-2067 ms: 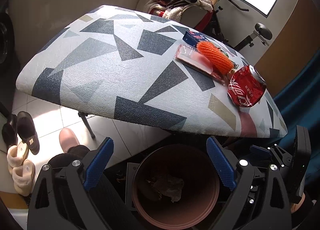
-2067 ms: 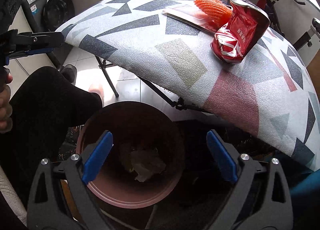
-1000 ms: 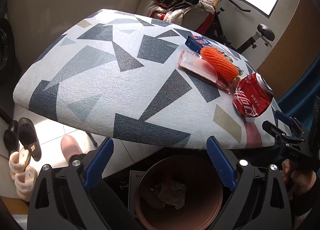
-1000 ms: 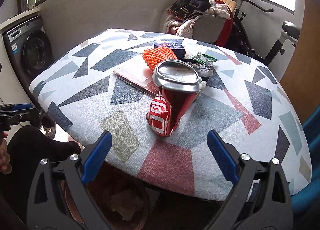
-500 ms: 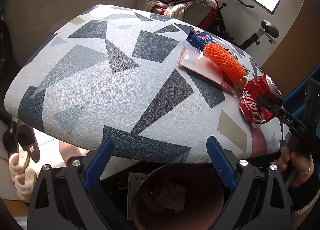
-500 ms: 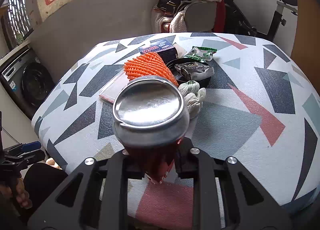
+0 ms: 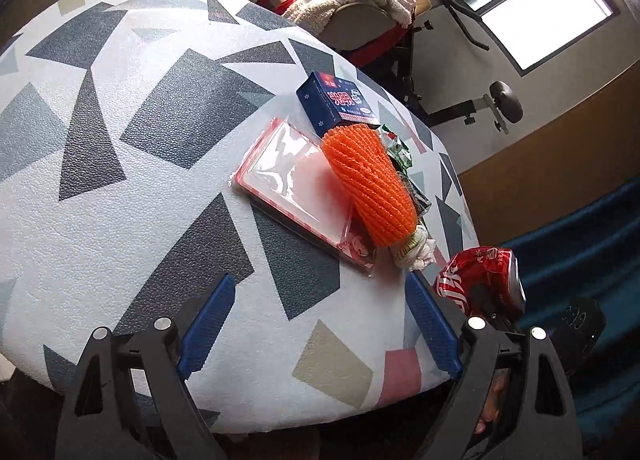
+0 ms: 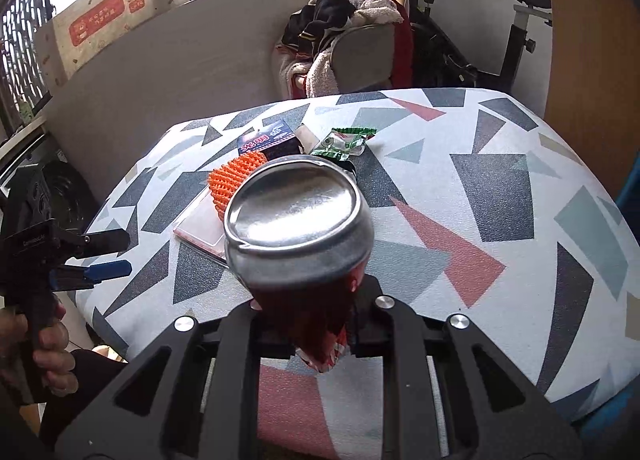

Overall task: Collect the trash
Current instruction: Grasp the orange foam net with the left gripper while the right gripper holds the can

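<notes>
My right gripper (image 8: pixel 316 324) is shut on a crushed red cola can (image 8: pixel 298 228) and holds it over the near edge of the patterned table (image 8: pixel 500 188). The can also shows at the right of the left wrist view (image 7: pixel 480 272), with the right gripper under it. My left gripper (image 7: pixel 320 324) is open and empty above the table's near part (image 7: pixel 120 220). Trash lies beyond: an orange foam net (image 7: pixel 370 184), a clear pink-edged packet (image 7: pixel 292 180), a dark blue box (image 7: pixel 336 102), a white wad (image 7: pixel 416 250) and a green wrapper (image 8: pixel 344 144).
A chair piled with clothes (image 8: pixel 344 32) stands behind the table, with an exercise bike (image 8: pixel 516 28) to its right. A washing machine (image 8: pixel 56 188) is at the left. Dark blue fabric (image 7: pixel 580 236) lies right of the table.
My right gripper has lifted the can slightly and holds it shut. My left gripper has moved up and forward over the table, so the brown bin below is out of view.
</notes>
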The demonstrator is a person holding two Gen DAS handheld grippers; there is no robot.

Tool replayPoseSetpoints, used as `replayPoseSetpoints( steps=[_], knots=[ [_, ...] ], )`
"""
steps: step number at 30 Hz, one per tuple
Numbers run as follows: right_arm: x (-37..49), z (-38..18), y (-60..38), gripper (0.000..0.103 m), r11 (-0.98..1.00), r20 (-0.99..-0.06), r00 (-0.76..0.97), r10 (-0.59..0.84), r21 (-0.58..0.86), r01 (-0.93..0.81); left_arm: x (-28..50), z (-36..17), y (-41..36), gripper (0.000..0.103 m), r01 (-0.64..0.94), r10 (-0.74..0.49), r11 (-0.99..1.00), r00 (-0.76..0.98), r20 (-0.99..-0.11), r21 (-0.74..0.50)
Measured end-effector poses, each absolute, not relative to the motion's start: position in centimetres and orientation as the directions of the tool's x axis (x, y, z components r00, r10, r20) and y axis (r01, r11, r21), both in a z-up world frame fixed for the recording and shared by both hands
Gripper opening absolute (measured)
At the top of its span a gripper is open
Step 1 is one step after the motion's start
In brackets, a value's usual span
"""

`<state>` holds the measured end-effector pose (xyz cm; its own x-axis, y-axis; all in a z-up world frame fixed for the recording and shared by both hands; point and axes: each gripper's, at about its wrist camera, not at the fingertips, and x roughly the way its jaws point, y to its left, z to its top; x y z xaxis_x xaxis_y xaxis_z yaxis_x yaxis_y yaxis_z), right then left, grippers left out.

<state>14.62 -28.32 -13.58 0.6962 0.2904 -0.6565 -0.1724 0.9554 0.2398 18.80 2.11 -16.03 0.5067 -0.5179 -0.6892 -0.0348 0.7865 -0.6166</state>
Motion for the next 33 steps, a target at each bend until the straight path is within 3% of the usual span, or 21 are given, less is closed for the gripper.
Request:
replayPoseSetpoints(
  steps=[4, 8, 10, 12, 14, 16, 17, 18, 33],
  knots=[
    [14.1, -13.6, -28.9, 0.020, 0.960, -0.656, 0.704, 0.272, 0.233, -0.154, 23.4, -15.2, 0.3, 0.078, -0.017, -0.577, 0.725, 0.530, -0.621, -0.688],
    [13.3, -13.9, -29.4, 0.020, 0.958, -0.652, 0.708, 0.273, 0.248, -0.141, 27.1, -15.5, -0.4, 0.075, -0.079, -0.584, 0.686, 0.533, -0.612, -0.723],
    [13.2, -14.1, -29.7, 0.020, 0.957, -0.654, 0.705, 0.275, 0.255, -0.136, 28.4, -16.0, -1.1, 0.075, -0.120, -0.540, 0.720, 0.523, -0.660, -0.684],
    [13.2, -14.3, -29.8, 0.020, 0.958, -0.658, 0.703, 0.271, 0.253, -0.132, 29.5, -16.7, -1.6, 0.068, -0.166, -0.483, 0.760, 0.504, -0.716, -0.629],
    [13.1, -14.5, -29.9, 0.021, 0.959, -0.659, 0.703, 0.267, 0.254, -0.127, 30.1, -17.4, -1.9, 0.067, -0.176, -0.482, 0.758, 0.497, -0.722, -0.628],
    [13.1, -14.6, -30.0, 0.021, 0.958, -0.658, 0.703, 0.268, 0.261, -0.121, 30.4, -17.9, -2.1, 0.055, -0.170, -0.476, 0.765, 0.500, -0.723, -0.621],
    [13.0, -14.6, -30.0, 0.020, 0.957, -0.657, 0.704, 0.269, 0.263, -0.120, 30.4, -18.1, -2.2, 0.036, -0.160, -0.479, 0.767, 0.502, -0.720, -0.621],
    [12.8, -14.6, -30.0, 0.021, 0.956, -0.655, 0.705, 0.271, 0.267, -0.119, 30.4, -18.2, -2.1, 0.024, -0.155, -0.476, 0.774, 0.498, -0.725, -0.614],
    [9.7, -13.8, -27.7, 0.020, 0.945, -0.645, 0.696, 0.314, 0.285, -0.162, 19.8, -9.3, -1.2, 0.020, 0.254, -0.441, 0.896, 0.602, -0.666, -0.363]
  ],
)
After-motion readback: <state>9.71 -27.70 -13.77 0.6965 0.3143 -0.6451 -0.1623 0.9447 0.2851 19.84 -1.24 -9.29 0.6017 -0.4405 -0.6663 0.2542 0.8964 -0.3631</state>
